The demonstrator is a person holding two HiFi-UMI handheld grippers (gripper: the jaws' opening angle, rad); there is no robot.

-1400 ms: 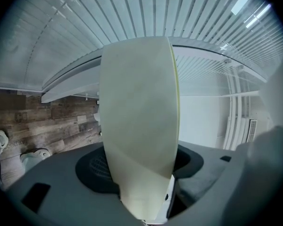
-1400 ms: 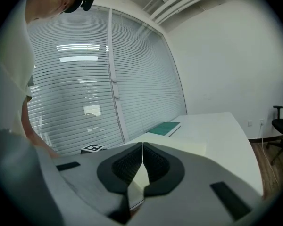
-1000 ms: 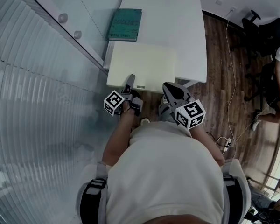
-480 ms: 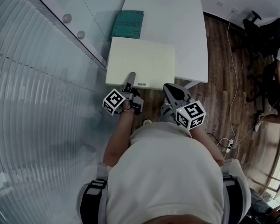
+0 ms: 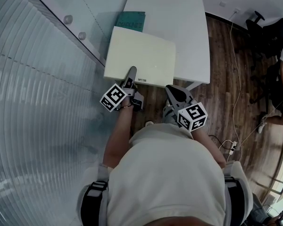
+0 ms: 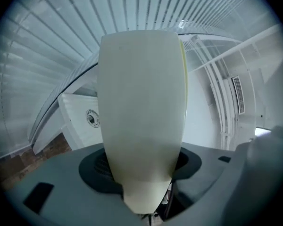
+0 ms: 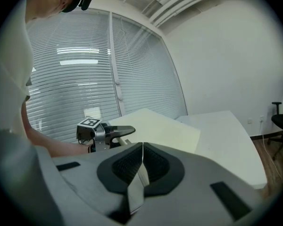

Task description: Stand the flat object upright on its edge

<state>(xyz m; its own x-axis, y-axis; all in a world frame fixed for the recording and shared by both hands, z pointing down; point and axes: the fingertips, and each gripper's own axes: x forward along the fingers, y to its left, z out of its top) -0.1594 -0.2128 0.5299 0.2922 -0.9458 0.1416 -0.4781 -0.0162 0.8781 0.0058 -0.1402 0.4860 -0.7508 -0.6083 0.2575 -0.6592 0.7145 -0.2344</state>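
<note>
Raising higher the near edge of the board [image 5: 142, 55], clamped between the just-tightened jaws of the left gripper [image 5: 131, 71], tipping it toward upright, keeping the right gripper [image 7: 142, 149] shut, empty.

Head view was dim and evenly lit. Gripper views bent toward black corners; the near flat object [image 6: 141, 107] looked soft.

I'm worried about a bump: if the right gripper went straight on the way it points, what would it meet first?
Most likely the large cream flat board, tilted up over the white table, though depth is unclear.
</note>
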